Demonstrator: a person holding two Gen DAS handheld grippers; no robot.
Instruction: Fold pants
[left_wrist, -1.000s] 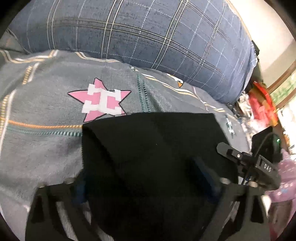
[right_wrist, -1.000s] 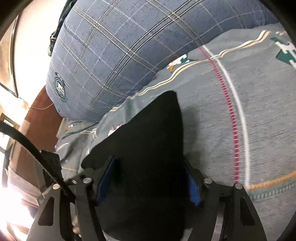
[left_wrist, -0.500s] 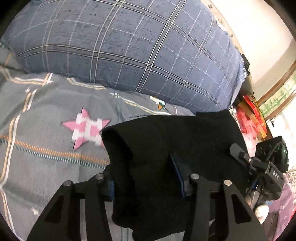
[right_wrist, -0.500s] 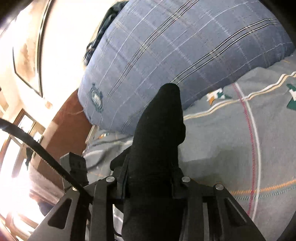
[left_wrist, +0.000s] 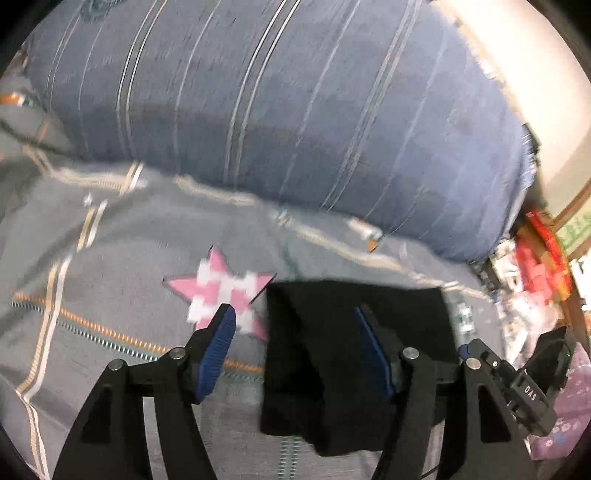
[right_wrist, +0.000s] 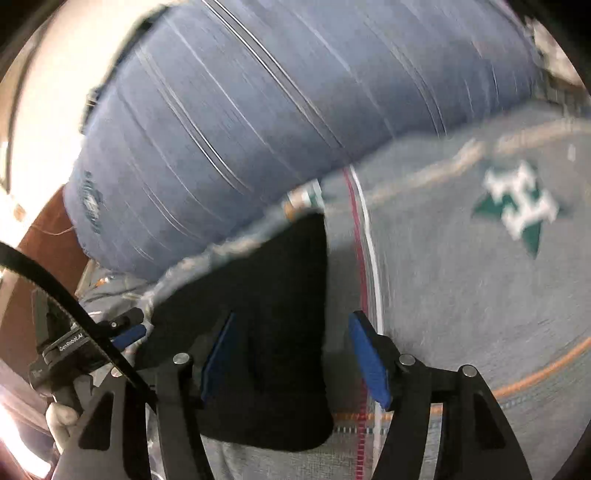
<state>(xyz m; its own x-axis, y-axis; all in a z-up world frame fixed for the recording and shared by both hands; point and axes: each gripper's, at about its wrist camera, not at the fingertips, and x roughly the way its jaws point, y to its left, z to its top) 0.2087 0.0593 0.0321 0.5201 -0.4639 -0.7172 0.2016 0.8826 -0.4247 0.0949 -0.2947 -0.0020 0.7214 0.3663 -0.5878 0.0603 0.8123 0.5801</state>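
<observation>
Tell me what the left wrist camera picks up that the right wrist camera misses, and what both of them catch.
Only the left wrist view shows the pink star printed on the grey bedsheet and the red clutter at the right edge.

Only the right wrist view shows the green star on the sheet, the red and white stripe and a round emblem on the pillow.

Both show the black pants lying on the sheet in front of the blue plaid pillow. The left gripper and right gripper are opening, pads clear of the cloth.
</observation>
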